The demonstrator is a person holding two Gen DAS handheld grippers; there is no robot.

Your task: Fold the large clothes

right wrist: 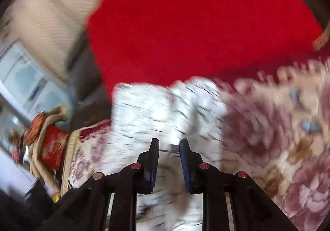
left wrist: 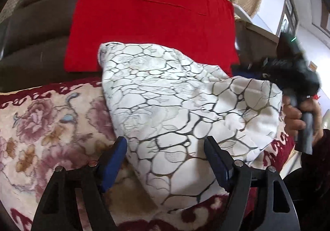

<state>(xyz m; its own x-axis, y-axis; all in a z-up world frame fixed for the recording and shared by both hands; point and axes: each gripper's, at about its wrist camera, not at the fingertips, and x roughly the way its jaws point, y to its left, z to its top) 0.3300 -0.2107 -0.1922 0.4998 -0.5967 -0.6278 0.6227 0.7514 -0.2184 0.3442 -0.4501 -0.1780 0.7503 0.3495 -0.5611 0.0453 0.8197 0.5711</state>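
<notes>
No writing or label can be read anywhere. On the floral blanket (left wrist: 47, 127), the folded white garment (left wrist: 175, 107) with dark crackle lines lies with its long axis running from near left to far right, its far edge over a red folded garment (left wrist: 148, 20). The left hand-held gripper (left wrist: 165, 160) hangs over its near edge with jaws wide apart, clamping nothing; the right hand-held gripper (right wrist: 169, 146), blurred, stands partly open above the white cloth, not pinching it.

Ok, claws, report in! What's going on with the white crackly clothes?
Left claw open, nothing gripped. Right claw slightly open over white garment. Garment folded on flowery blanket, red garment behind.
</notes>
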